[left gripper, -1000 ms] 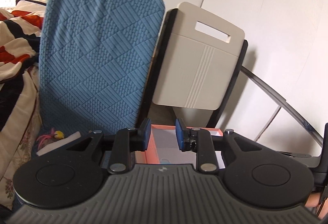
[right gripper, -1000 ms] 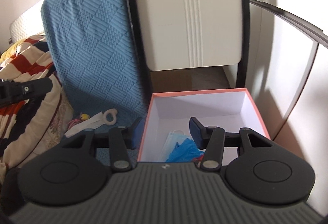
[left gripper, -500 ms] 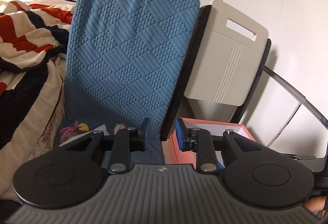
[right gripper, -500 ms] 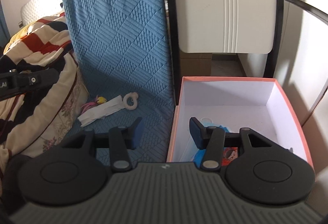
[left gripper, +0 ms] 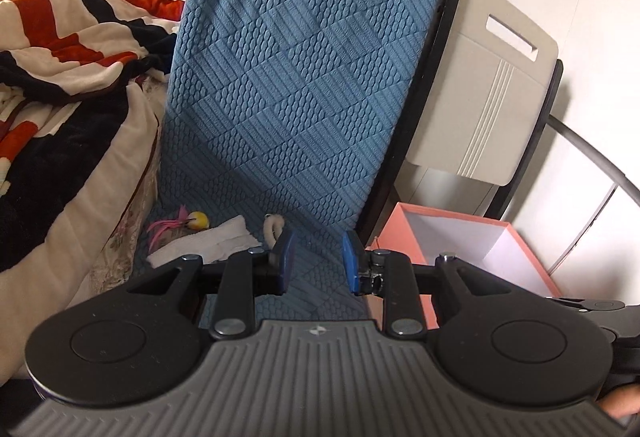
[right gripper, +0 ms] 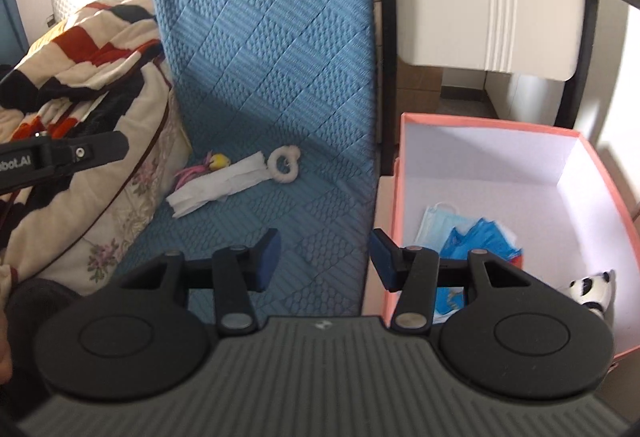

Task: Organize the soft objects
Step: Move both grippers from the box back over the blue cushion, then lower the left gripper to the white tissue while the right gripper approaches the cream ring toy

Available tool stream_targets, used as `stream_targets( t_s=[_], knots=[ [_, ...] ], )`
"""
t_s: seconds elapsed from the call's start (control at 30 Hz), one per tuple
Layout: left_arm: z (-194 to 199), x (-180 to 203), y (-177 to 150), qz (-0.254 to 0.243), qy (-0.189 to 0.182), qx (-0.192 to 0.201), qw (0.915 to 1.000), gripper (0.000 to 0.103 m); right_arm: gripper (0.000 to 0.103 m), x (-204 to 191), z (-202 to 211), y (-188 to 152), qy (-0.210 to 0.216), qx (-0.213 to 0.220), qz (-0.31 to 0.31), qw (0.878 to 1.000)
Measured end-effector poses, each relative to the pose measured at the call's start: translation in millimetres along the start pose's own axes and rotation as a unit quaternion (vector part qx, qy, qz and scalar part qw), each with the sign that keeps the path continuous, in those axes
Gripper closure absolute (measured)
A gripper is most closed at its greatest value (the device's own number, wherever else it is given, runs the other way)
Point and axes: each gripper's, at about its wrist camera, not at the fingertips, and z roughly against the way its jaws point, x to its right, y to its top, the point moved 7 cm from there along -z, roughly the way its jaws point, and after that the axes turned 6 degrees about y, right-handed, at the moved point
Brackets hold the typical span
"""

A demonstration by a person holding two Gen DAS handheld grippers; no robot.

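Left wrist view: the left tongs (left gripper: 316, 257) stood released with nothing between the blue pads, aimed at the blue quilted cushion (left gripper: 296, 85). At about ten o'clock from them lay the soft things not yet sorted: a white rolled cloth (left gripper: 208, 243), a pink-feathered toy with a yellow head (left gripper: 188, 223) touching it, and a cream ring (left gripper: 274, 227) just beside the cloth. At three o'clock only a corner of the pink box (left gripper: 404, 233) showed, its contents hidden.

Right wrist view: the right tongs (right gripper: 324, 257) were likewise released and empty, straddling the cushion's edge. Here the pink box (right gripper: 400, 189) opened fully at three o'clock, already holding a face mask (right gripper: 436, 223), blue plastic packets (right gripper: 480, 241) and a panda toy (right gripper: 592, 291). The cloth (right gripper: 224, 183), feathered toy (right gripper: 200, 167) and ring (right gripper: 284, 165) lay at eleven o'clock, well apart from the box. By my reckoning the sorting was partway through, three pieces remaining. This view alone also caught the left tongs' arm (right gripper: 64, 157) at nine o'clock.
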Motion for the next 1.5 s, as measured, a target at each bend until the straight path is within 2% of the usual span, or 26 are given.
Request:
stream_targets(
  t_s=[0.27, 0.47, 0.6, 0.83, 0.97, 1.2, 1.5],
  knots=[
    [-13.4, -22.3, -16.0, 0.014, 0.002, -0.007, 0.9999, 0.073, 0.051, -21.2, -17.6, -14.5, 0.006, -0.013, 0.005, 1.000],
    [-14.9, -26.3, -29.2, -0.002, -0.002, -0.012, 0.9999, 0.073, 0.051, -24.9, -23.5, -26.4, 0.000, -0.017, -0.001, 1.000],
    [-18.3, -31.6, -40.4, 0.017, -0.017, -0.026, 0.9994, 0.073, 0.051, -26.3, -23.9, -36.3, -0.006, -0.021, -0.003, 1.000],
    [-38.5, -39.2, -53.4, 0.018, -0.006, -0.040, 0.9990, 0.073, 0.051, -21.5, -34.2, -49.2, -0.017, -0.035, -0.015, 0.999],
    [-55.8, -41.1, -61.1, 0.024, -0.001, -0.051, 0.9984, 0.073, 0.051, -19.5, -44.4, -48.6, -0.014, -0.034, -0.009, 0.999],
    [-86.2, -44.1, -65.7, 0.013, 0.011, -0.064, 0.9978, 0.073, 0.051, -7.8, -85.4, -44.2, -0.014, -0.037, 0.007, 0.999],
    [-116.8, -44.3, -54.4, 0.011, 0.012, -0.070, 0.9974, 0.073, 0.051, -8.9, -110.8, -22.1, 0.020, -0.019, 0.020, 0.999]
  ],
)
